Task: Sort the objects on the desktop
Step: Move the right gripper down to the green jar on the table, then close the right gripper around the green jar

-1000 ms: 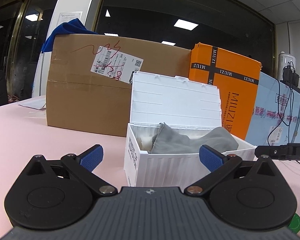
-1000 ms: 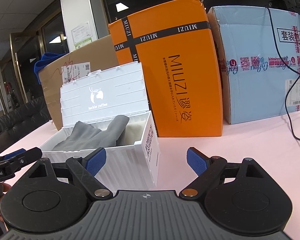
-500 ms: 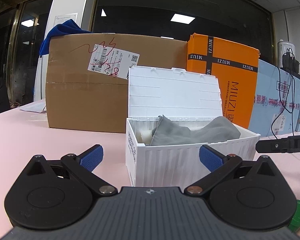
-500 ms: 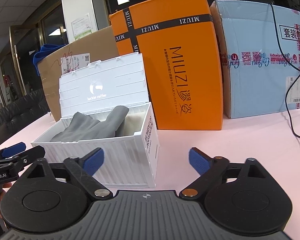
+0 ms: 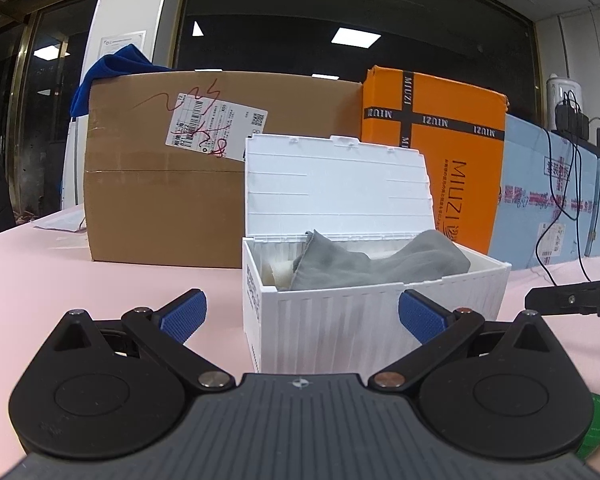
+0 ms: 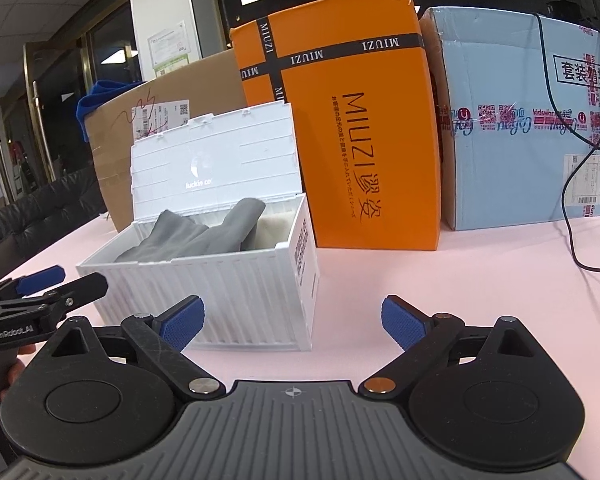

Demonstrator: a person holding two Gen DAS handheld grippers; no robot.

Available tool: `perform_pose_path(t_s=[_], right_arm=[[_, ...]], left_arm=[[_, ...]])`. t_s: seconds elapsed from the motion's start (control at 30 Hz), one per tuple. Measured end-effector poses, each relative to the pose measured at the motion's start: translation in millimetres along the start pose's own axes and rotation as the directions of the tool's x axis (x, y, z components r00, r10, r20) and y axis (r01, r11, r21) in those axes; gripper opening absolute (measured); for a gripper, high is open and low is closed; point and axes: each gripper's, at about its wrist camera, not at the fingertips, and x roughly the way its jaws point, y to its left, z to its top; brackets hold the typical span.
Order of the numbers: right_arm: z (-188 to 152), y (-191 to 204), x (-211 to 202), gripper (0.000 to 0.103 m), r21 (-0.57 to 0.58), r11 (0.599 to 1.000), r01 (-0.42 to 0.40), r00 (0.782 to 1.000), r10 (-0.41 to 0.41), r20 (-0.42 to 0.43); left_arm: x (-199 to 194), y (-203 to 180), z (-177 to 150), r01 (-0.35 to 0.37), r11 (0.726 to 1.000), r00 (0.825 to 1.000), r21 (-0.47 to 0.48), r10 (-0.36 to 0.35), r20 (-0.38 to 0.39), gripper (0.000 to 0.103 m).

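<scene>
A white ribbed storage box (image 5: 364, 320) (image 6: 228, 288) stands on the pink table with its lid tipped back. A grey cloth (image 5: 376, 264) (image 6: 204, 236) lies bunched inside it and rises above the rim. My left gripper (image 5: 302, 316) is open just in front of the box, with nothing between its blue pads. My right gripper (image 6: 292, 320) is open too, low over the table at the box's right front corner. Part of a green round object (image 5: 598, 426) peeks out at the lower right of the left wrist view.
Behind the box stand a brown cardboard carton (image 5: 172, 184), an orange MIUZI box (image 6: 348, 140) and a light blue carton (image 6: 528, 120). A black cable (image 6: 572, 216) trails onto the table at the right. A blue cloth (image 5: 112, 76) lies on the brown carton.
Both grippers have sunk lower and pulled slightly back from the box, so it stands taller in both views. Their jaws stay open and the cloth has not moved.
</scene>
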Motion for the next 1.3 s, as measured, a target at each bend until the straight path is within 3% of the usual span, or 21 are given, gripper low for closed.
perform_pose_path(t_s=[0.2,0.6,0.97,1.07,1.3], right_arm=[[-12,6,-6,0.096,-0.006,1.0,-0.015,0.999,0.015,-0.036],[-33,11,-23,0.096,0.039,0.999,-0.012,0.998,0.015,-0.062],[-51,29,-37,0.095,-0.027,1.0,-0.015,0.995,0.012,-0.099],[-55,35,-39,0.092,-0.053,0.998,-0.018,0.993,0.012,-0.118],[-61,40,-41,0.062,-0.077,0.997,-0.018,0.989,0.006,-0.15]], left_arm=[[-2,-9,-1,0.013,0.999,1.0,0.04,-0.012,-0.026,0.103],[-8,-9,-3,0.025,1.0,0.999,0.01,-0.025,-0.036,0.103],[-8,-9,-5,0.033,0.999,0.997,0.001,-0.033,-0.064,0.103],[-8,-8,-5,0.031,1.0,0.997,-0.007,-0.031,-0.065,0.103],[-7,-5,-6,0.031,0.999,0.997,-0.022,-0.032,-0.072,0.103]])
